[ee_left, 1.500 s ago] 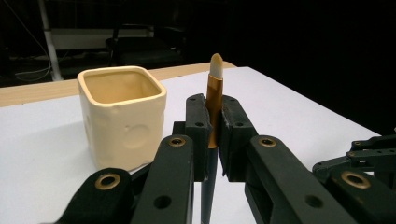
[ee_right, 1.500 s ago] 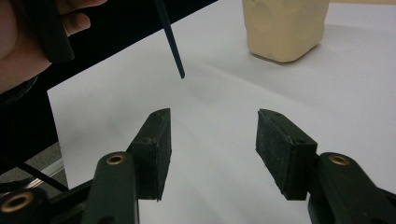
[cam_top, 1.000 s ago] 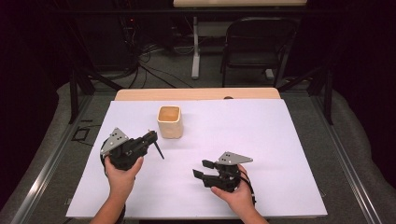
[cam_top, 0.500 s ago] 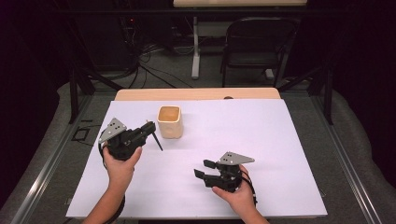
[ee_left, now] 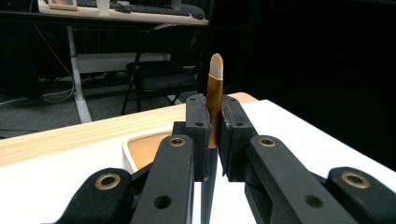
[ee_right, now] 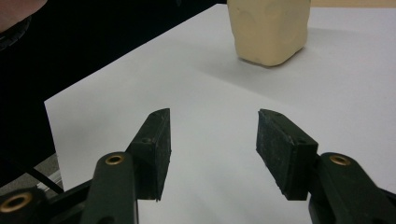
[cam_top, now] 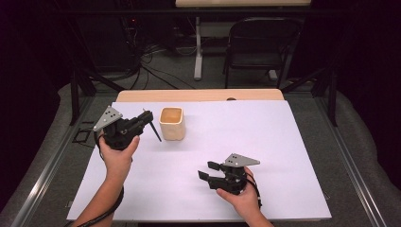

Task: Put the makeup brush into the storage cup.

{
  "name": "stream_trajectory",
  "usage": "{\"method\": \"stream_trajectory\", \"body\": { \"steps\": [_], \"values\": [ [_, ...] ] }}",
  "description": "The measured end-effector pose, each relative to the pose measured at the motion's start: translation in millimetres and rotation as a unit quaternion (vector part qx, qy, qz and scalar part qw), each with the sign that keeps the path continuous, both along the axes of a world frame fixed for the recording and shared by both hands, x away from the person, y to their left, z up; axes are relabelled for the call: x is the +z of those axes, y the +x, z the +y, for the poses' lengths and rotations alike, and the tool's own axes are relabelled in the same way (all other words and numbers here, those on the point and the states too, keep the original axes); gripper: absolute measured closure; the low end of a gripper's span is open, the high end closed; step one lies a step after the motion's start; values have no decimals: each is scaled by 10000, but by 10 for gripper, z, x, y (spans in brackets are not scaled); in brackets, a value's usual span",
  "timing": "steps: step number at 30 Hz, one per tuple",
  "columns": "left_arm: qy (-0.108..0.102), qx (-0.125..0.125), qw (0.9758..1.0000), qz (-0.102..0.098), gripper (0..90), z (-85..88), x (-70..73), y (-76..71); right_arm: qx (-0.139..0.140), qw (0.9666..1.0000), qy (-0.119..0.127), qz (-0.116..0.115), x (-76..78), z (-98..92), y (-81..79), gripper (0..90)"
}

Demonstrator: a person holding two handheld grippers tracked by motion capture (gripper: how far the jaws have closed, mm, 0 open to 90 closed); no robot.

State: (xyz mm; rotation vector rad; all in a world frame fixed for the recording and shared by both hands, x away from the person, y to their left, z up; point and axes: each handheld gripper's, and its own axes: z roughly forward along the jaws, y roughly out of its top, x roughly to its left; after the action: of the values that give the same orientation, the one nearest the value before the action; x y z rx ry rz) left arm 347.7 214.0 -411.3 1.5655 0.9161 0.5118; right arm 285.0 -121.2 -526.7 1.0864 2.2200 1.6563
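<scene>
Left gripper [ee_left: 214,140] clamps slim gold-banded brush [ee_left: 215,88]; squarish cream cup [cam_top: 171,123] beside.

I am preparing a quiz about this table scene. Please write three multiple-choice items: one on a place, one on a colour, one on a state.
1. Where is the cream cup?
A. left part of the white sheet
B. on the chair
C. in the right gripper

2. What colour is the band on the brush?
A. blue
B. gold
C. red

3. How is the right gripper?
A. shut on the cup
B. open with nothing between the jaws
C. shut on the brush

Key: A, high view shows it beside the left gripper; B, left gripper view; C is false, B, right gripper view.
</scene>
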Motion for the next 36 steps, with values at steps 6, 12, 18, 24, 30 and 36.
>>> {"method": "stream_trajectory", "body": {
  "steps": [6,12,18,24,30,36],
  "values": [
    [32,71,10000,-21,837,-2,70,59,1,10000,50,-36,22,6,-3,450],
    [68,149,9998,-58,837,-2,155,140,4,10000,38,-2,1,9,9,450],
    [102,223,9997,-41,837,-15,223,219,15,10000,57,27,-1,5,9,447],
    [68,251,9996,-69,837,-31,275,258,-2,10000,86,34,7,-11,6,446],
    [174,272,9994,-114,837,-45,320,294,-12,9999,93,45,-4,-9,16,446],
    [240,348,9990,-142,837,-45,389,317,-47,10000,73,36,4,-8,11,446]
  ]
}}
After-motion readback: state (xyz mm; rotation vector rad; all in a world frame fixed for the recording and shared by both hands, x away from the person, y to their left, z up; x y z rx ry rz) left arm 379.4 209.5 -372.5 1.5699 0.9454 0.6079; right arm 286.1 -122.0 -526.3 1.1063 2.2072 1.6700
